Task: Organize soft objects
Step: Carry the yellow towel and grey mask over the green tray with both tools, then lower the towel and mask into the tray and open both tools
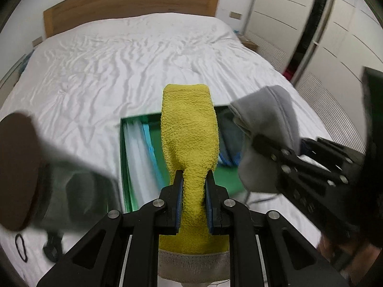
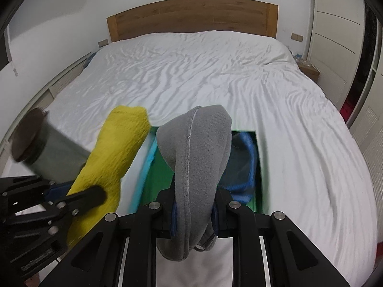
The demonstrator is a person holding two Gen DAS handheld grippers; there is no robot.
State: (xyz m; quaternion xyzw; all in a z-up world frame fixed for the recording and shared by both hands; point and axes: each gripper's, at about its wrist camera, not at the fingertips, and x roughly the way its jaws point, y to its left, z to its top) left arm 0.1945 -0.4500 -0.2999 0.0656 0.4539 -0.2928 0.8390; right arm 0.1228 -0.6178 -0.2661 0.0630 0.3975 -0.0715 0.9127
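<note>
Two grippers are each gripping one sock: the left gripper point(image 1: 193, 179) is clamping a yellow sock point(image 1: 190, 129) at frame centre, the right gripper point(image 2: 194, 191) a grey sock point(image 2: 196, 143). Both are hanging over one green box point(image 1: 123, 153) holding one blue item point(image 2: 241, 167), lower centre on the white bed point(image 2: 203, 71).

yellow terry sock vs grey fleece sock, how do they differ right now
The yellow terry sock has a looped, nubbly surface; the grey fleece sock is smoother, with a pale seam along it. The yellow one stands up fairly straight from the left claw, while the grey one curls over at its top above the right claw. The yellow sock ends in a grey ribbed cuff; the grey sock shows none. Both are pinched mid-length above the green box.
</note>
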